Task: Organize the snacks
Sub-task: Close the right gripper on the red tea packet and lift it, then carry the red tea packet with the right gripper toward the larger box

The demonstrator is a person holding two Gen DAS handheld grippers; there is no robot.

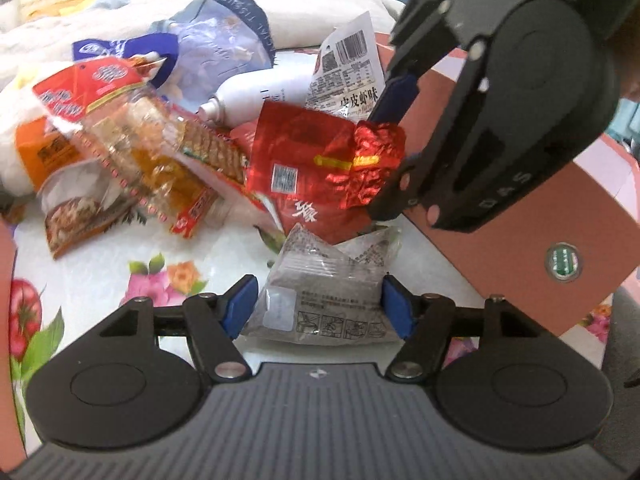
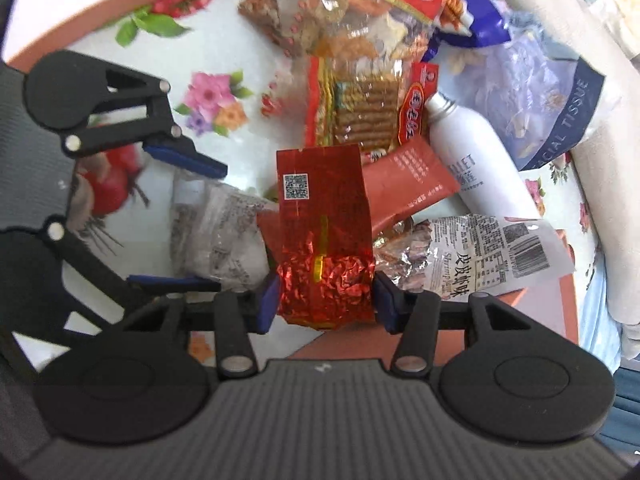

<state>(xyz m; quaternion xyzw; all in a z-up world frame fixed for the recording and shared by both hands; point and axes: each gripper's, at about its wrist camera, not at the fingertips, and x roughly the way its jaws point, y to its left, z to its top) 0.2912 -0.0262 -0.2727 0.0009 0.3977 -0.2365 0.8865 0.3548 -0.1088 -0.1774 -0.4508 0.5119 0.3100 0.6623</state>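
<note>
Two handheld grippers over a floral tabletop (image 1: 100, 276) strewn with snack packets.

Left gripper (image 1: 316, 306) set around a clear grey packet (image 1: 320, 292), blue pads (image 1: 240, 306) at each side of it; probably closed on it, though contact at the pads not quite plain. Packet lying at the near edge of the pile, its lower end between the fingers.

Right gripper (image 2: 325, 302) clamped on the crumpled end of a red foil packet (image 2: 322, 216), pads pressing both sides. Foil packet lying in the middle of the heap, across a red pouch (image 2: 404, 184) and just beside the grey packet.

Further back: a clear bag of biscuits (image 2: 366, 108) with red printed ends, a white spray bottle (image 2: 476, 152) on its side, and a white shrimp-flavour packet (image 2: 488, 252) with a barcode, leaning against the bottle. A bluish facial tissue pack (image 2: 560, 96) behind the bottle. An orange packet (image 1: 38, 152) at the far left of the pile in the left wrist view. A terracotta-coloured box (image 1: 532, 216) at the right, beside the right gripper.
</note>
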